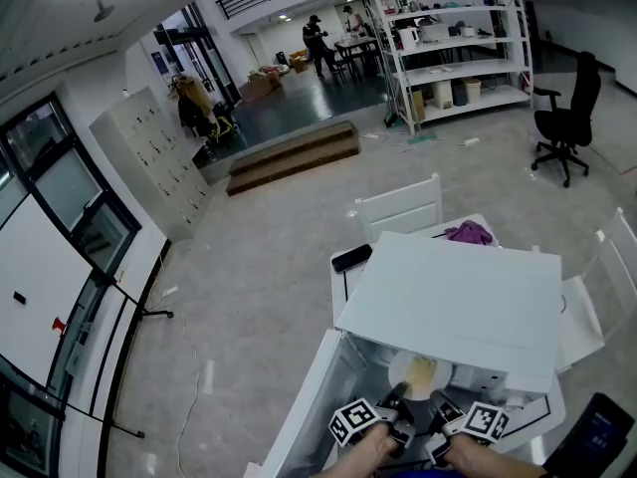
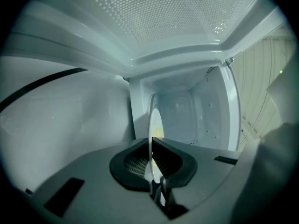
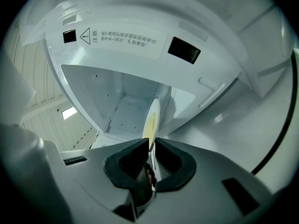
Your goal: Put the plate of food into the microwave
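The microwave (image 1: 453,302) stands on a white desk (image 1: 341,287), and its door (image 1: 304,411) hangs open on the left. Next to the door, the left tongs (image 1: 398,403) are closed tight on the near rim of the white plate (image 1: 418,376), and the left gripper view shows the jaws pressed onto the plate's thin edge. The plate carries yellowish food (image 1: 425,369) and sits at the mouth of the microwave's cavity, partly under its top. The right tongs (image 1: 445,406) pinch the same rim just beside the left ones, with the jaws closed on it too. Behind the microwave, a black phone (image 1: 351,258) and a purple cloth (image 1: 469,233) lie on the desk.
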Available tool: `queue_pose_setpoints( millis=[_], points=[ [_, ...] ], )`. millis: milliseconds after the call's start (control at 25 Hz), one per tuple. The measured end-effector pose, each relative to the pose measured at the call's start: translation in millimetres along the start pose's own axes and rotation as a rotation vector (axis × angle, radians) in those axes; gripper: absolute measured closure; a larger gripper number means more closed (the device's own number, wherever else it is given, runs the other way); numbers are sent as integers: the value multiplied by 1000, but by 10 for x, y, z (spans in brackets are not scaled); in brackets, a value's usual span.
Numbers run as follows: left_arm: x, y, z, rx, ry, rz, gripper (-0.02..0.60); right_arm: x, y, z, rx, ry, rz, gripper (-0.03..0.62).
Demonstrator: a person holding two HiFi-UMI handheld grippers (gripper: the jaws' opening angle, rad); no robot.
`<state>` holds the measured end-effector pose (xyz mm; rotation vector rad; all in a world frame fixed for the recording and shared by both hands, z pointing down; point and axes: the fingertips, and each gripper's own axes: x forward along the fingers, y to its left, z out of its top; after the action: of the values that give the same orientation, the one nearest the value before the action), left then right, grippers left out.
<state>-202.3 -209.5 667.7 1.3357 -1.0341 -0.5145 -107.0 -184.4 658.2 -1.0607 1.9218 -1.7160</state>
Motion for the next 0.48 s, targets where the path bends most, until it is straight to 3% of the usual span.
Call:
queue_pose_setpoints(
  millis=[480],
  points=[
    [104, -116, 53, 32, -28, -51, 565, 23, 64, 26, -24, 16, -2, 576]
  ],
)
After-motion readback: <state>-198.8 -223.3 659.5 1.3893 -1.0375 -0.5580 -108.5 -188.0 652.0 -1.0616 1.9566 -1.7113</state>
